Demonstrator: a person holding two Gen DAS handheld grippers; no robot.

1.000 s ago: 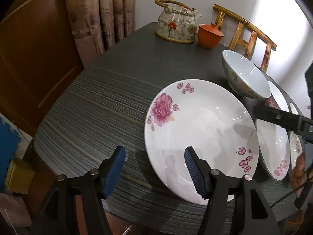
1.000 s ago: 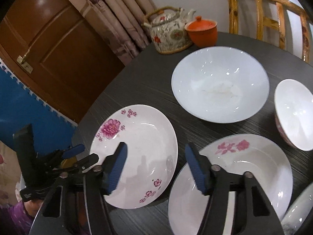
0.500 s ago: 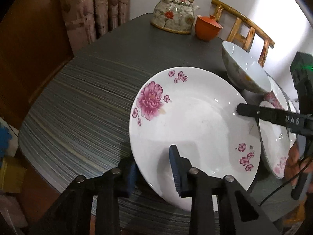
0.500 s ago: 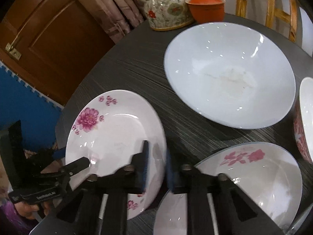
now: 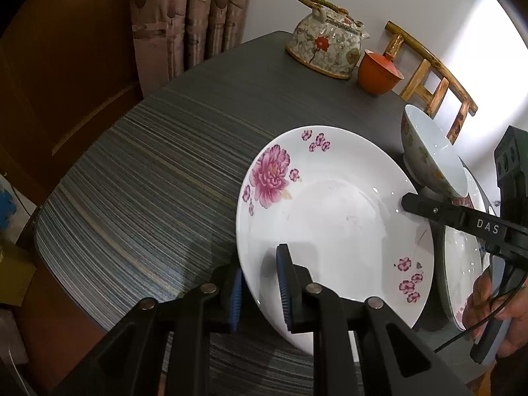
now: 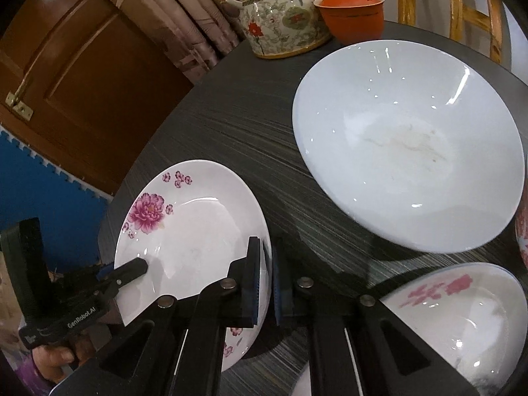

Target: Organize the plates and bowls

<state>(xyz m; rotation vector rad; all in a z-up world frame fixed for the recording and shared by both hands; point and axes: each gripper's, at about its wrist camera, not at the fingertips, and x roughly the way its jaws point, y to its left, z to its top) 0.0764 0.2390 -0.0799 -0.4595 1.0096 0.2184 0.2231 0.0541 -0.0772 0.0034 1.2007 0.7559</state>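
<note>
A white plate with pink flowers (image 5: 330,217) is tilted up off the dark table, held by both grippers. My left gripper (image 5: 259,292) is shut on its near rim. My right gripper (image 6: 265,279) is shut on the opposite rim of the same plate (image 6: 191,231); its finger shows in the left wrist view (image 5: 429,211). A large white bowl (image 6: 406,168) stands beyond the plate. A second flowered plate (image 6: 462,316) lies at the lower right. A small bowl with red pattern (image 6: 523,231) is at the right edge.
A floral teapot (image 6: 280,19) and an orange lidded cup (image 6: 349,13) stand at the table's (image 5: 148,178) far side. A wooden chair (image 5: 432,76) is behind the table. A curtain and a wooden door are on the left.
Both grippers have closed from open onto the flowered plate's opposite rims. The plate has tilted up off the table.
</note>
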